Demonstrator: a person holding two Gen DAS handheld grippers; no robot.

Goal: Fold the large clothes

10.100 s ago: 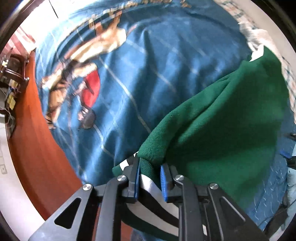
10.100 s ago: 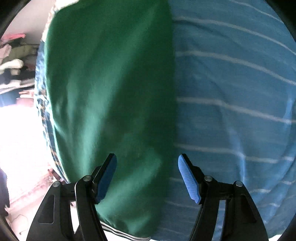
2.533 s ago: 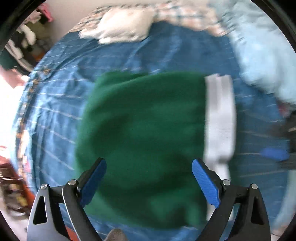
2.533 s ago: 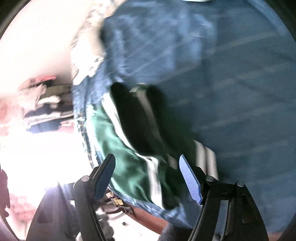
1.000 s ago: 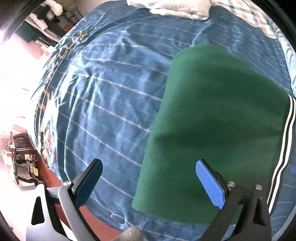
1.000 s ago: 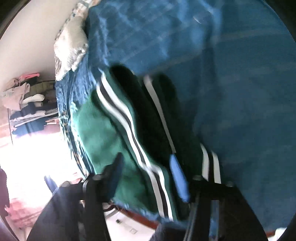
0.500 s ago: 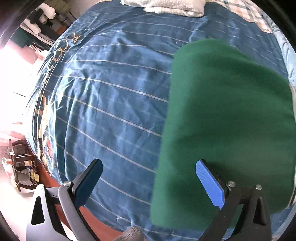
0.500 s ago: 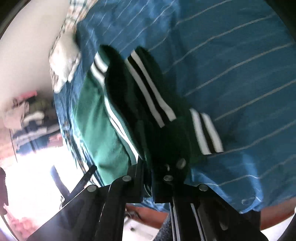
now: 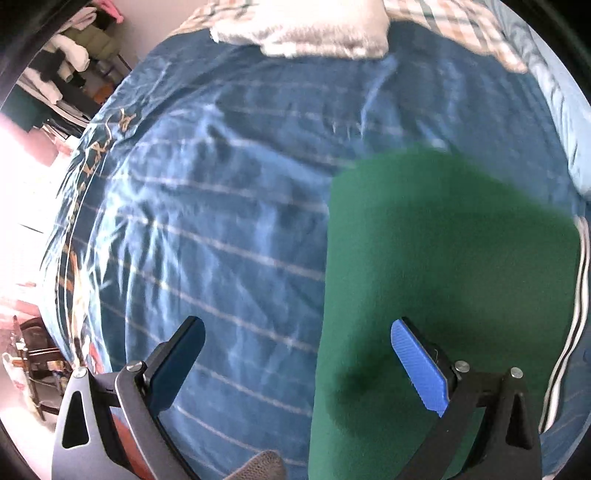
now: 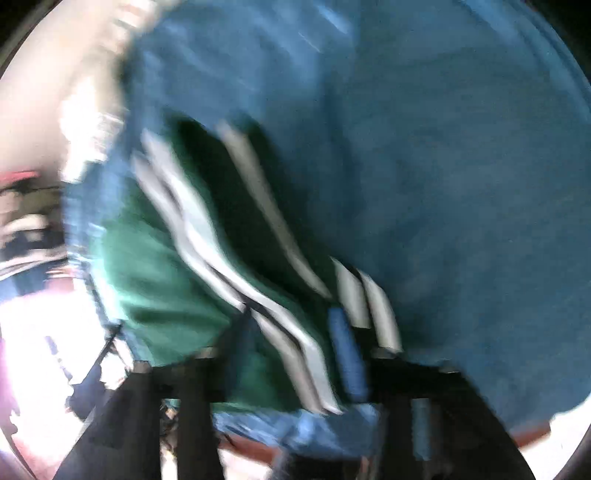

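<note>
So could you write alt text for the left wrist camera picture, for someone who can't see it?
A folded green garment with white stripes along its right edge lies flat on a blue striped bedspread. The open left gripper hovers above, its right finger over the green cloth, holding nothing. A white towel lies at the bed's far end.

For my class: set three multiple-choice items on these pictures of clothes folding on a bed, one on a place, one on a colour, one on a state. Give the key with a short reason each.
1. Where does the green garment lie in the left wrist view?
A. on the blue bedspread
B. on the floor
C. on a chair

2. What colour are the garment's trim stripes?
A. red and yellow
B. white and dark
C. orange

3. How does the left gripper stand?
A. shut on the garment
B. shut on a pillow
C. open

Key: 1 A, bedspread borders it. 2 B, stripes show at its edge. 3 C, its fingers are wide apart, holding nothing.
</note>
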